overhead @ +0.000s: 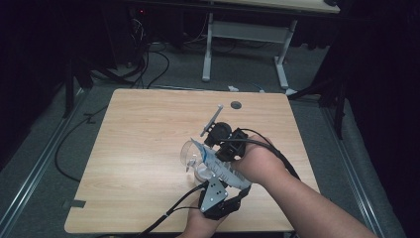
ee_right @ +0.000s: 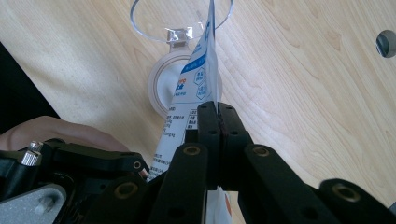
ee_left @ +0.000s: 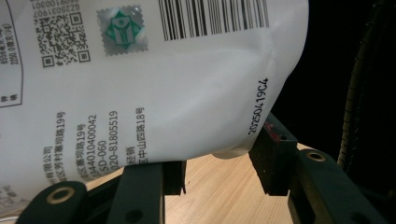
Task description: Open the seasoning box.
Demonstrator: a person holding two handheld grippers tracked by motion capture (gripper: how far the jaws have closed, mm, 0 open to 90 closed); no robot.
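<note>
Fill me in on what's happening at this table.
A person is working a white printed pouch over a clear glass on the wooden table, with a gripper in each hand. The right gripper is shut on the pouch's thin edge, which tilts toward the glass's rim. The left gripper holds the pouch's fuller lower end between its jaws. Whether anything is pouring can't be told.

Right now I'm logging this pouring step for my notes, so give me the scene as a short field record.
held item: white printed pouch, tilted over the container
left gripper: jaws on either side of the pouch's bottom, grip unclear
right gripper: shut on the pouch's edge
beneath: clear container with a hinged lid
surface: wooden table
</note>
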